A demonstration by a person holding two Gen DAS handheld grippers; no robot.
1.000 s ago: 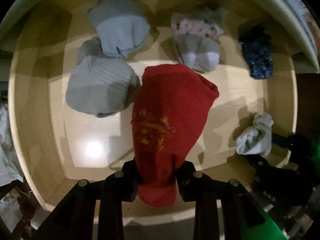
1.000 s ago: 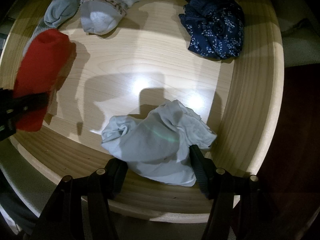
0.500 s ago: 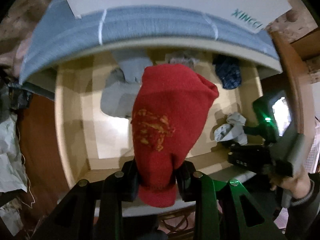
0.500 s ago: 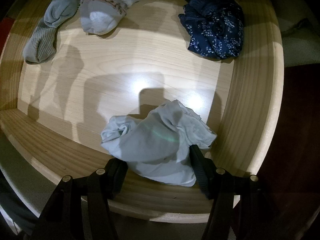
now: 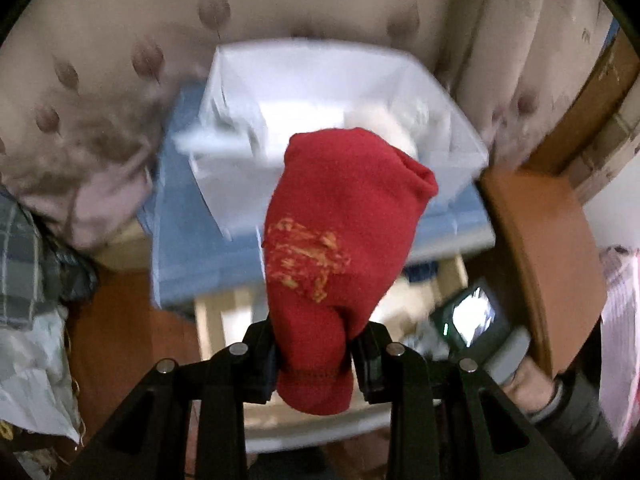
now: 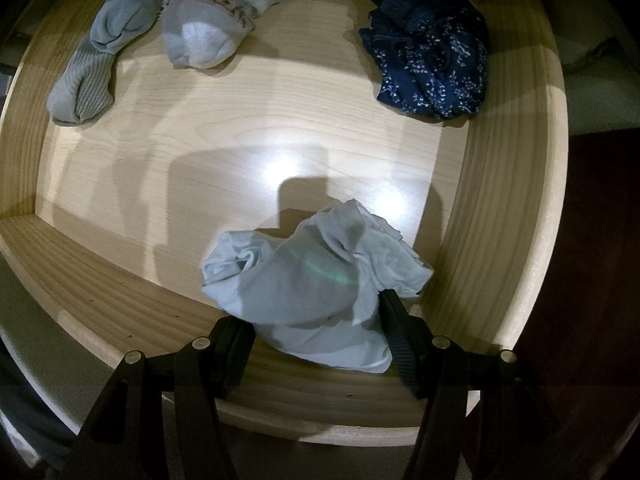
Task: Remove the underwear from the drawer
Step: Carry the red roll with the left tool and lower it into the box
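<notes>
Left wrist view: the left gripper [image 5: 314, 356] is clamped on a red garment [image 5: 340, 236] with a yellow printed pattern, both jaws pressed against its lower part; the rest of the fabric stands up and away from the fingers, with the folded hem hanging below them. The frame is motion-blurred. Behind the garment sits a white open bin [image 5: 320, 120] on a blue-grey surface [image 5: 192, 232], backed by a beige leaf-print curtain [image 5: 120, 40]. At lower right the right gripper's body [image 5: 476, 320] with its small lit screen shows, held in the person's hand [image 5: 524, 384]. Only a blurred strip of the pale wood drawer [image 5: 224, 320] shows below the blue-grey surface. Right wrist view: the right gripper [image 6: 316, 344] has its jaws spread wide on either side of a crumpled pale blue-grey garment [image 6: 312, 280], which lies on the drawer floor [image 6: 240, 140] against the near wall, towards the near right corner; the right finger touches the cloth's edge, but whether the left one does I cannot tell. A navy floral garment [image 6: 432, 64] lies bunched in the far right corner. A grey-and-white sock pair with a floral band [image 6: 208, 24] lies at the far edge, centre-left, and a grey ribbed sock pair [image 6: 96, 60] lies in the far left corner.
</notes>
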